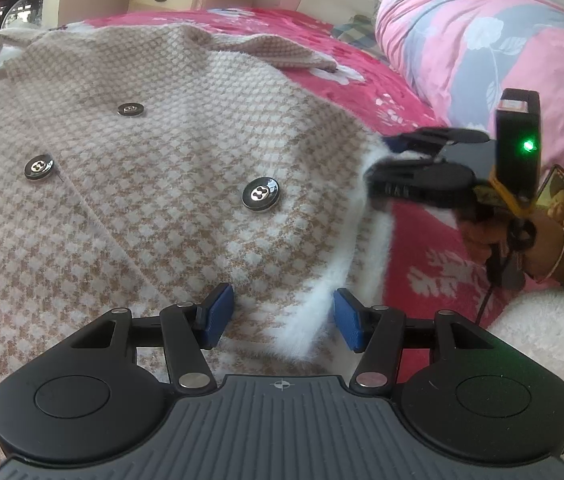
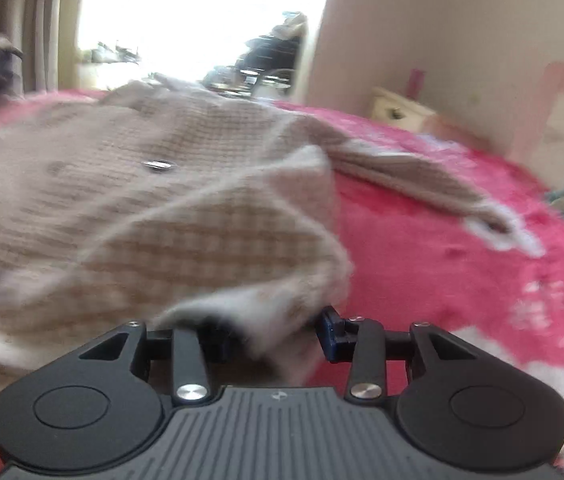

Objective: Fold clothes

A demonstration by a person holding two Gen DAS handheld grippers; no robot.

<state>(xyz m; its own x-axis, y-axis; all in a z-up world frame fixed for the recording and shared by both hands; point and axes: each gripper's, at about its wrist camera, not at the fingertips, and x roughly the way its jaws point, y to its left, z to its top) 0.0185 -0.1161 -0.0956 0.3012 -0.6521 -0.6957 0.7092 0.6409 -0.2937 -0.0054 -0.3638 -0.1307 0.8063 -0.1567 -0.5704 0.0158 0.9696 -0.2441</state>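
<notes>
- The checked beige jacket point(image 1: 154, 184) lies front-up on the red floral blanket point(image 1: 414, 248), filling the left and centre of the left wrist view; three dark buttons show, and the white fluffy edge point(image 1: 322, 304) runs down the lower centre
- Your left gripper point(image 1: 280, 316) hovers over that fluffy edge at bottom centre, blue pads part-way apart, nothing pinched; cloth lies below the gap, not pressed
- Your right gripper point(image 1: 386, 168) sits at the jacket's right border, centre right of the left view. In its own blurred view, the right gripper point(image 2: 274, 332) has a bunched fold of jacket between the jaws. The gap looks narrow to middling, and you cannot tell whether the pads press the cloth
- One sleeve point(image 2: 422, 176) trails out over the blanket toward the right of the right wrist view
- Judged step: early, taking hold of the right side for the first fold inward; nothing looks squared yet
- Next move calls for a firm close on the edge with both tongs, then lifting and carrying that side across toward the buttons, keeping the edge taut so the sleeve follows and does not drag
</notes>
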